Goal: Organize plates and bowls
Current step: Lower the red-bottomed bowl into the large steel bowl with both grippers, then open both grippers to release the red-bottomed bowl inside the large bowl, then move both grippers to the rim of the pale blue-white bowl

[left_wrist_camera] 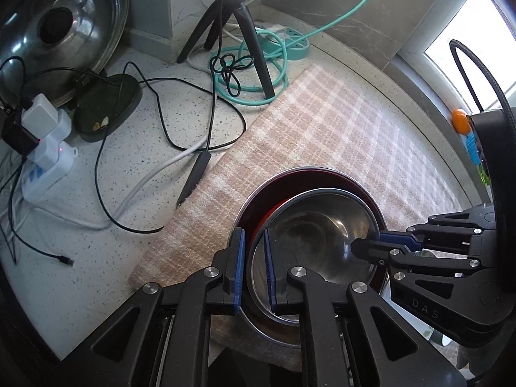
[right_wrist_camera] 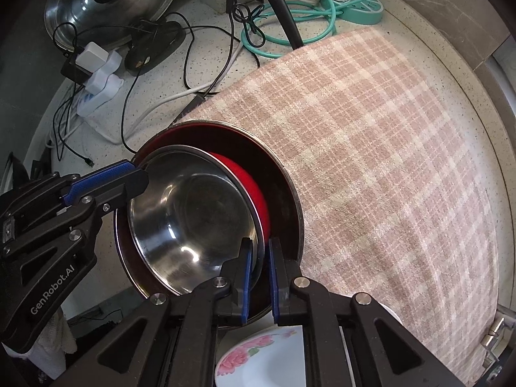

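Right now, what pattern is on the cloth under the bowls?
Pink-and-cream plaid cloth, clearest in the right wrist view.

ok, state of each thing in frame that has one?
steel bowl: tilted, nested in the larger bowl.
larger bowl: resting on the plaid cloth.
left gripper: jaws astride the steel bowl's rim, grip unclear.
right gripper: jaws shut on the opposite rim.
pot lid: propped on edge.
white power strip: chargers plugged in.
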`<state>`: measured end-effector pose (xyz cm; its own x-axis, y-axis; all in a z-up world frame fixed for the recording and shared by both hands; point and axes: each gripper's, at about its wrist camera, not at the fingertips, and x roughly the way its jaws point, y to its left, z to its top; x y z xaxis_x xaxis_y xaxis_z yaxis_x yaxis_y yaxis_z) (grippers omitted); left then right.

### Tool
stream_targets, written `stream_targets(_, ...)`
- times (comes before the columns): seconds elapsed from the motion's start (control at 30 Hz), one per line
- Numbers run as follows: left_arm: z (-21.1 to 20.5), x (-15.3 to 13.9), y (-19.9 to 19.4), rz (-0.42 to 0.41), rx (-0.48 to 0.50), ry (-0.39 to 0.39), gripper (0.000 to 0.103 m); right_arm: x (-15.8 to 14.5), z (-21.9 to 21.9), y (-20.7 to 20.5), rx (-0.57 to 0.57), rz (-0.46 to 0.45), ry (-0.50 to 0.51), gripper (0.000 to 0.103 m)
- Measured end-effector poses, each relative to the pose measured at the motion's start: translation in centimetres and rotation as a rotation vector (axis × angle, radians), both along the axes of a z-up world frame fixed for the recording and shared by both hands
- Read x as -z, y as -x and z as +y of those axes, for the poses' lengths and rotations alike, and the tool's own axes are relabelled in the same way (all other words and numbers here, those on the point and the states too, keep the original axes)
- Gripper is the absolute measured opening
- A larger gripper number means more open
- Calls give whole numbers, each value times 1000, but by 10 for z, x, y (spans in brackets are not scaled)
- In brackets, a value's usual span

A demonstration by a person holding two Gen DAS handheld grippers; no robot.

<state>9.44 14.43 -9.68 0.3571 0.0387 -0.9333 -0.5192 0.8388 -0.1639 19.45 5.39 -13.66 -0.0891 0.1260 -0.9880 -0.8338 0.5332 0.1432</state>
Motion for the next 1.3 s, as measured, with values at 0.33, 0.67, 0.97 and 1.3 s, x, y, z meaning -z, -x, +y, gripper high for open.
stream_targets(0.33, -1, -3, -1, -11, 0, 16, 11, -10, -7, -5, 14, 0, -39, 13)
stream_targets(0.67, -8, -32, 11, -85, 26, -5, 11, -51, -34, -10, 75, -49, -165, 13)
stream_targets(0.97, -33, -66, 21, -183, 72, -9, 11, -102, -107, -14, 212, -160, -314, 20)
stream_targets(1.3, -105, -66, 4, -217, 223, 62, 11, -129, -233, -2, 406, -309, -413, 33)
